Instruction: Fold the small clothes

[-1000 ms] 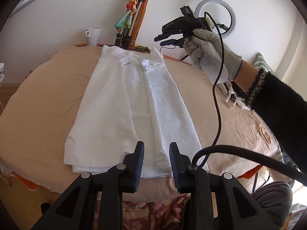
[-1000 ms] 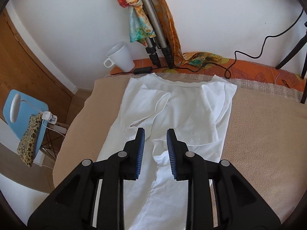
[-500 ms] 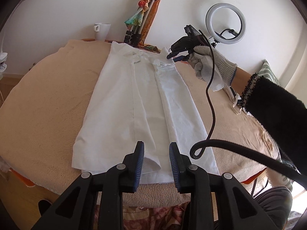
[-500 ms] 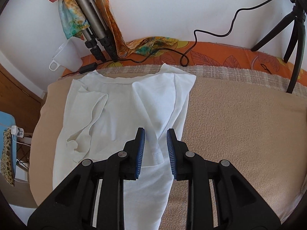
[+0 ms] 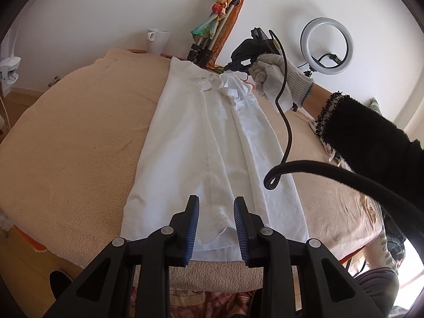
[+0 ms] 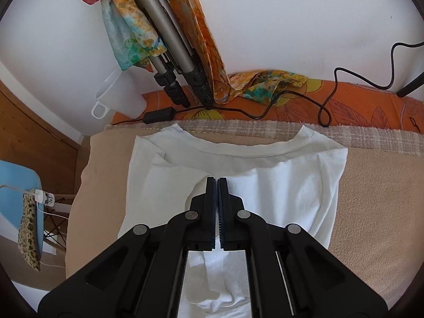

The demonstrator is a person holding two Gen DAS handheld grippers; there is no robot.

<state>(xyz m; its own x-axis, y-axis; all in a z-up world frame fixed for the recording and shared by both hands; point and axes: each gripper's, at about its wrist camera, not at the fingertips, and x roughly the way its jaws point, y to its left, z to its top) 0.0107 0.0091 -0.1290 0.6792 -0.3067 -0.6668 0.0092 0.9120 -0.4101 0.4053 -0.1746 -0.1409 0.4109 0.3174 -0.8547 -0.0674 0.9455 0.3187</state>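
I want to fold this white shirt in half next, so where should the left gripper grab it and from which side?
Grip the hem of the white shirt, the edge nearest the left gripper. Come in low from the near side of the table. The hem lies flat and straight along that side, and the open jaws already straddle it, so probably only a short reach forward and down is needed.

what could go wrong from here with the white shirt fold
1. The right hand-held gripper is shut near the collar of the white shirt; if it caught only the top layer, lifting may undo the folded sleeve.
2. The black cable hangs over the shirt and could drag it.
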